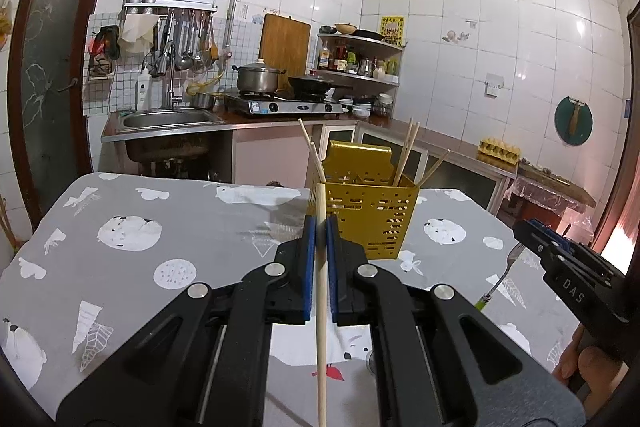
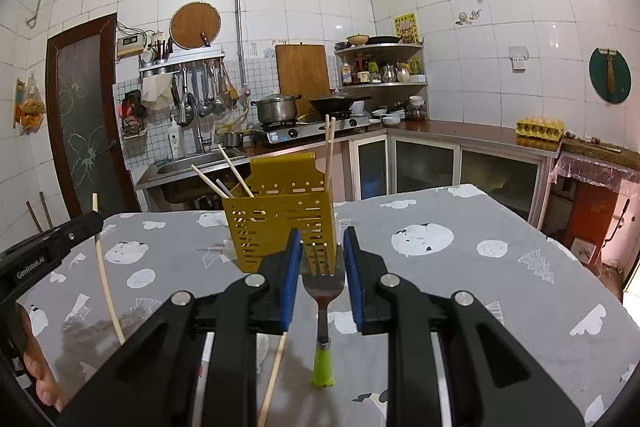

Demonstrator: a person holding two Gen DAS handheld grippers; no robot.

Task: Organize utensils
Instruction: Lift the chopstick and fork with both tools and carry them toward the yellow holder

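With the left gripper (image 1: 320,227) pinching a chopstick (image 1: 321,307) and the right gripper (image 2: 322,247) clamping a fork (image 2: 323,287), either could snag the caddy (image 2: 280,223) rim and tip it.

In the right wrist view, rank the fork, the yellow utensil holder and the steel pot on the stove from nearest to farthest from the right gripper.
1. Fork: between the right gripper's jaws, held by its head.
2. Yellow utensil holder: on the table just ahead, slightly left.
3. Steel pot: on the stove at the far counter.

Yellow caddy (image 2: 280,223) blocks straight ahead, chopsticks (image 2: 329,151) jutting up; tablecloth (image 2: 460,267) bare either side.
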